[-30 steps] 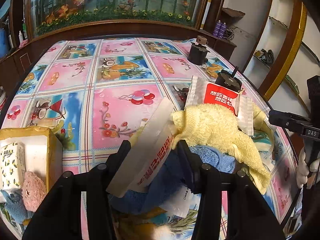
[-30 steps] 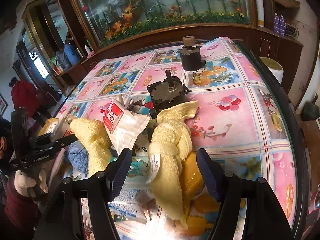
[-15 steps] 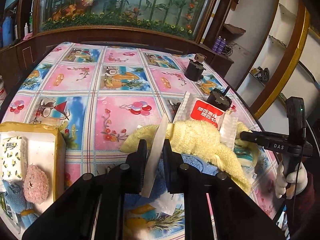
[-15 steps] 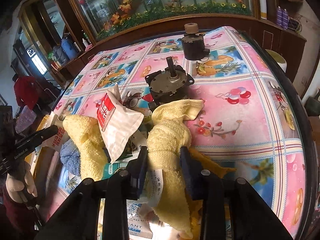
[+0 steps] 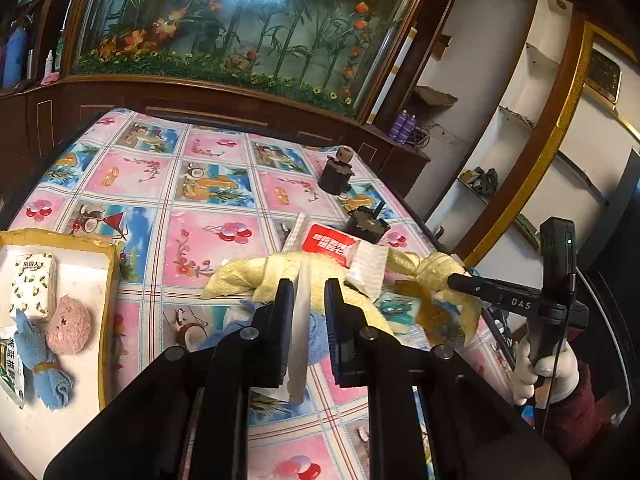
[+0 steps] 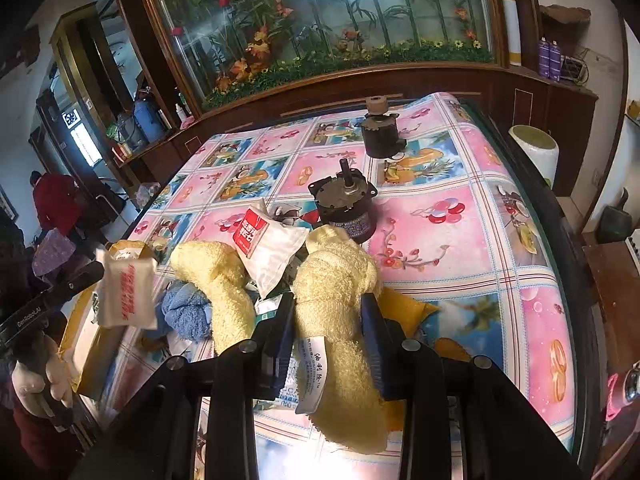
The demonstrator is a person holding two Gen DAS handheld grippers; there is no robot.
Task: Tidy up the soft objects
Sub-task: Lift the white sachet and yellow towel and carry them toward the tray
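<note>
Box [image 5: 108,264], far L of table [image 5: 208,240]: yellow-edged, already holding a tissue pack [image 5: 34,284], pink plush [image 5: 68,324], and blue cloth tied w/ a band [image 5: 46,364]. That's my drop spot, by the look of it.

My left tongs [image 5: 306,312]: clamped on a flat white packet w/ red print [image 6: 126,294], edge-on in my L cam; R cam shows it lifted clear of the pile, just beside the box rim.

Ctr pile on table: blue towel [image 6: 186,314], a yellow towel roll [image 6: 218,280], white/red sachet [image 6: 266,246] lying on top, printed packs underneath, partly hidden.

My right tongs [image 6: 328,336]: clamped on second yellow towel [image 6: 336,280], care tag hanging near the L finger. Its far end looks to rest against the geared motor [image 6: 346,206]; can't tell if fully off the table.

Further back R: second motor [image 6: 380,132], hard item, prob. not for sorting.

Step, I judge: both picks made, carry-to-box phase. Next: swing L packet over box interior, lower, release. R towel needs more lift first so the tail doesn't drag sachet or motor, then across the pile to the box.
</note>
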